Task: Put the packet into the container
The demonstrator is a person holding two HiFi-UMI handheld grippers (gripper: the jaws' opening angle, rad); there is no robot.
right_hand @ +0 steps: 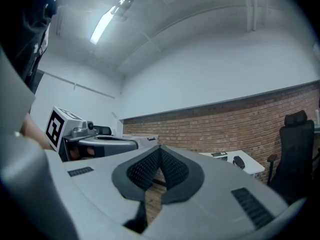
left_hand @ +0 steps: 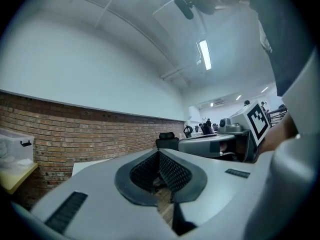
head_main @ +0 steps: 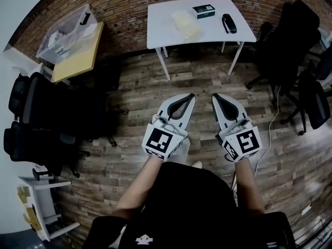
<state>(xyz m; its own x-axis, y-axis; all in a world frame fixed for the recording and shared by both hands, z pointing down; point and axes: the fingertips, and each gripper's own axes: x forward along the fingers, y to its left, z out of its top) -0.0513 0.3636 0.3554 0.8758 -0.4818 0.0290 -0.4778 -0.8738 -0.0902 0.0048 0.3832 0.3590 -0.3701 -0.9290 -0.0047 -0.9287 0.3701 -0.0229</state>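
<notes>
Left gripper (head_main: 191, 95): jaws pressing together on nothing, hovering over the wood-plank floor (head_main: 197, 71) – just short of the white rectangular table (head_main: 161, 30).
Right gripper (head_main: 214, 95): likewise closed and empty, pointing at that table.
Pale crinkled plastic packet (head_main: 185, 24): lying mid-table.
Clear lidded plastic container (head_main: 67, 32): sitting left of the table – on a yellow desk (head_main: 78, 64).

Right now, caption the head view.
Shut left gripper and shut right gripper above brown plank floor, facing white table with pale packet.
</notes>
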